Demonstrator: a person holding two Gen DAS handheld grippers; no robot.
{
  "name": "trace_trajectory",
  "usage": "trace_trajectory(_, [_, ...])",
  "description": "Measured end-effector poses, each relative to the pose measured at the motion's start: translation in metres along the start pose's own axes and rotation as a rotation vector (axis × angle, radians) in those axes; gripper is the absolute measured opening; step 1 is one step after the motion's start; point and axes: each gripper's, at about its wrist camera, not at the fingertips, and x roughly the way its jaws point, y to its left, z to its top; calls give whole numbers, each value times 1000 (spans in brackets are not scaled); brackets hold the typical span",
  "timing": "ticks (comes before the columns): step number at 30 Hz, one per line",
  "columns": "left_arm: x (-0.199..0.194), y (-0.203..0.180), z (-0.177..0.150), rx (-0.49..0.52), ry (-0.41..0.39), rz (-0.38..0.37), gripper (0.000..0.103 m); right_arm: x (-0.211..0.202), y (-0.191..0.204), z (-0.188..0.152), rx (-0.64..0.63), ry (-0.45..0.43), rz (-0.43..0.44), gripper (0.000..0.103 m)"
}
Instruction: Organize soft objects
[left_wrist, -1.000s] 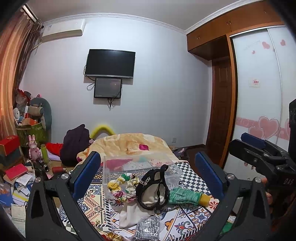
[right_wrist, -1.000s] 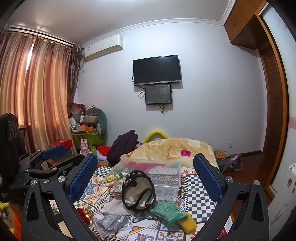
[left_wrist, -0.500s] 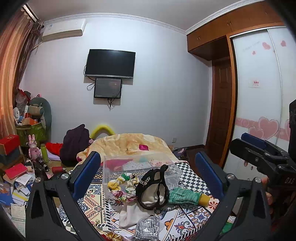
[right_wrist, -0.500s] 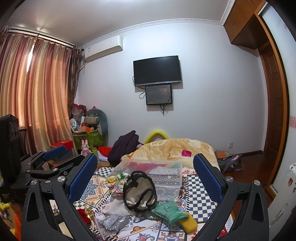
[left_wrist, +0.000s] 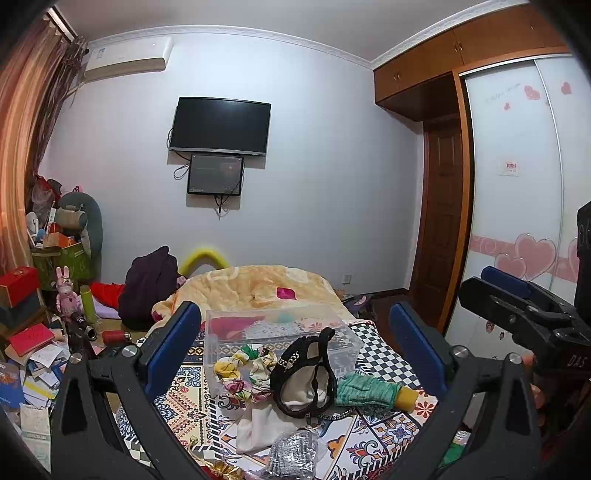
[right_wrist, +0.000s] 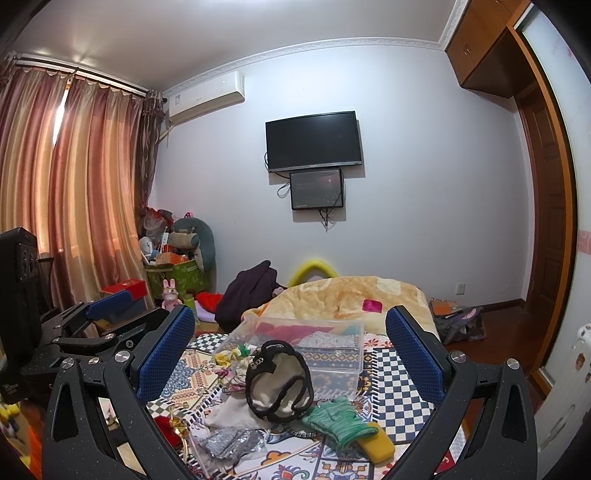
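Two grippers, left (left_wrist: 295, 345) and right (right_wrist: 290, 350), spread wide, holding nothing; soft pile with black-trimmed pouch (right_wrist: 279, 384) lower centre, before clear bin (right_wrist: 325, 343), roughly equally near both.

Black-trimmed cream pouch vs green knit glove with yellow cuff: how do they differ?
The black-trimmed cream pouch stands propped up, gaping open; the green knit glove with yellow cuff lies flat and stretched out. The pouch leans against the clear plastic bin; the glove lies nearer the camera. Both are soft and ungrasped on the patterned bedspread.

Bag (left_wrist: 304, 376) before bin (left_wrist: 280, 334); scrunchie (left_wrist: 243, 373) left, sock (left_wrist: 365, 387) right; blanket (left_wrist: 258, 286) behind.
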Motion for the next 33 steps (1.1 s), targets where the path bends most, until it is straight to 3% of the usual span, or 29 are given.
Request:
trace_trajectory(22, [7,5,-4,-12,28,-2,103,4,-1,-4,6,7,-9,103])
trace_trajectory(33, [68,40,-44,-86,214,48,103,44,-34,-36,83,149,-37,103])
